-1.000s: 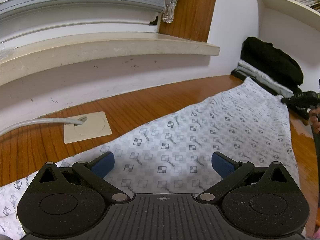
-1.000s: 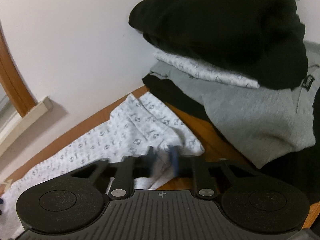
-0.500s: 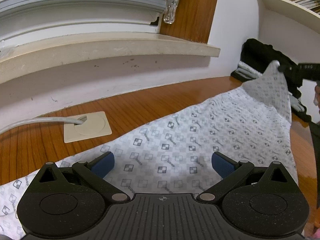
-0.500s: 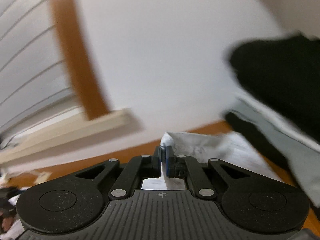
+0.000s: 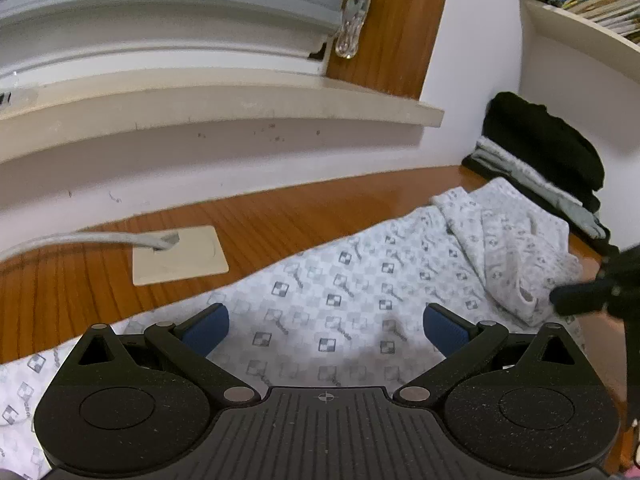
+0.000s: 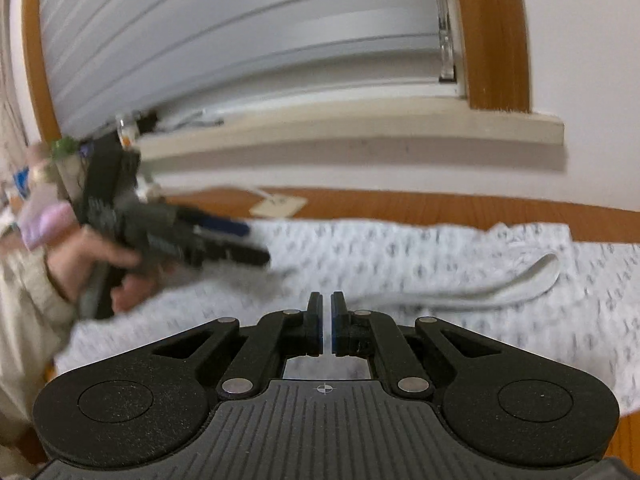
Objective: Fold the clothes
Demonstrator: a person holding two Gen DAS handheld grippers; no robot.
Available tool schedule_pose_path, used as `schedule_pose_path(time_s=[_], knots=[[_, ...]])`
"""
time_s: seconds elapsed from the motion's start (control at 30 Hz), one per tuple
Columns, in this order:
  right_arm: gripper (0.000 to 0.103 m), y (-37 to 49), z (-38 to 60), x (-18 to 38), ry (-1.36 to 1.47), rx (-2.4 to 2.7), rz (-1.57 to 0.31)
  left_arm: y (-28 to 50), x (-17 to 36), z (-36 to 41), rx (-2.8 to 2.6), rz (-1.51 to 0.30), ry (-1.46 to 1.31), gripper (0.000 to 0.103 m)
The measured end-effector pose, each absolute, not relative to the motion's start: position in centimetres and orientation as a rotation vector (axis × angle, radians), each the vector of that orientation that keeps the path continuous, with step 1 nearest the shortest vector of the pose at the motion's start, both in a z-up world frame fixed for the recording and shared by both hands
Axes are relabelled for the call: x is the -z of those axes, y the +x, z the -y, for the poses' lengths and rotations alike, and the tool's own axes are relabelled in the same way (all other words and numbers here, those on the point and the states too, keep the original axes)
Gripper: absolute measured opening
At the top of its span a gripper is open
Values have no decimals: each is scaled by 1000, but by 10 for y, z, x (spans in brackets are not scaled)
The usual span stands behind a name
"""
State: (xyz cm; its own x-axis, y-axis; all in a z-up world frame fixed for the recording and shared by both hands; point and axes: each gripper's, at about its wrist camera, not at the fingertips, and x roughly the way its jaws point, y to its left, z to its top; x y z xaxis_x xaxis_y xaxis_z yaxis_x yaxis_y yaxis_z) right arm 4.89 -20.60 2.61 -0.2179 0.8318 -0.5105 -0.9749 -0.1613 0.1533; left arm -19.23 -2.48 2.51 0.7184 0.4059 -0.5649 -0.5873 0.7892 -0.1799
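Note:
A white garment with a grey check print [image 5: 360, 300] lies spread on the wooden table [image 5: 280, 220]. Its far right end is folded back over itself in a rumpled flap [image 5: 516, 256]. My left gripper [image 5: 326, 326] is open, low over the near edge of the garment, holding nothing. My right gripper [image 6: 326, 316] has its jaws nearly shut with a thin gap and no cloth between them; it hovers over the garment [image 6: 400, 264]. It shows at the right edge of the left wrist view [image 5: 560, 300], next to the flap. The left gripper shows in the right wrist view [image 6: 240, 240].
A stack of folded black and grey clothes [image 5: 548, 164] sits at the far right against the wall. A beige cable plate [image 5: 180, 256] with a grey cable is set in the table. A window sill [image 5: 240, 100] runs behind; a shelf [image 5: 580, 28] with books hangs above right.
My right gripper carried the garment's far end up and back over the cloth, then let it go; the end now lies folded. The right camera swung toward the window. My left gripper stayed put.

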Motion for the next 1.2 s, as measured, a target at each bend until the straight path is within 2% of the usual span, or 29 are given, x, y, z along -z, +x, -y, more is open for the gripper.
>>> schedule_pose_path(time_s=[0.17,0.33,0.4,0.43,0.47,0.5,0.57,0.67,0.73,0.8,0.87,1.0,1.1,1.13,1.17,1.2], knots=[[5,51,217,-12,-334,-1679,-494,-173,-40,40,-549,-541,-305,98],[9,54,216,-1,-339,-1679,-491,-134,-70,60,-478,-531,-244,95],[24,53,211,0,-356,-1691,-487,-113,-81,65,-446,-529,-233,93],[28,51,208,1,-366,-1694,-478,-101,-86,66,-431,-532,-231,88],[37,48,205,0,-379,-1697,-462,-89,-90,66,-419,-536,-230,80],[41,45,201,0,-393,-1702,-448,-78,-91,67,-414,-544,-229,78],[42,40,192,0,-427,-1693,-435,-53,-92,66,-400,-562,-231,69],[41,37,178,4,-484,-1660,-440,-21,-84,63,-351,-590,-250,53],[38,37,175,8,-502,-1656,-444,-4,-77,62,-325,-609,-252,47],[29,39,176,11,-495,-1654,-438,8,-69,63,-309,-623,-241,49],[21,44,178,12,-469,-1650,-446,17,-64,65,-286,-623,-220,63],[20,51,179,13,-429,-1656,-471,36,-58,70,-246,-637,-185,63],[19,51,179,13,-427,-1656,-464,51,-51,72,-254,-674,-149,52],[18,51,179,13,-426,-1655,-461,53,-48,71,-258,-686,-148,45],[18,51,179,13,-427,-1654,-459,54,-46,69,-263,-699,-147,31],[18,51,180,13,-424,-1653,-458,56,-43,68,-268,-711,-147,23]])
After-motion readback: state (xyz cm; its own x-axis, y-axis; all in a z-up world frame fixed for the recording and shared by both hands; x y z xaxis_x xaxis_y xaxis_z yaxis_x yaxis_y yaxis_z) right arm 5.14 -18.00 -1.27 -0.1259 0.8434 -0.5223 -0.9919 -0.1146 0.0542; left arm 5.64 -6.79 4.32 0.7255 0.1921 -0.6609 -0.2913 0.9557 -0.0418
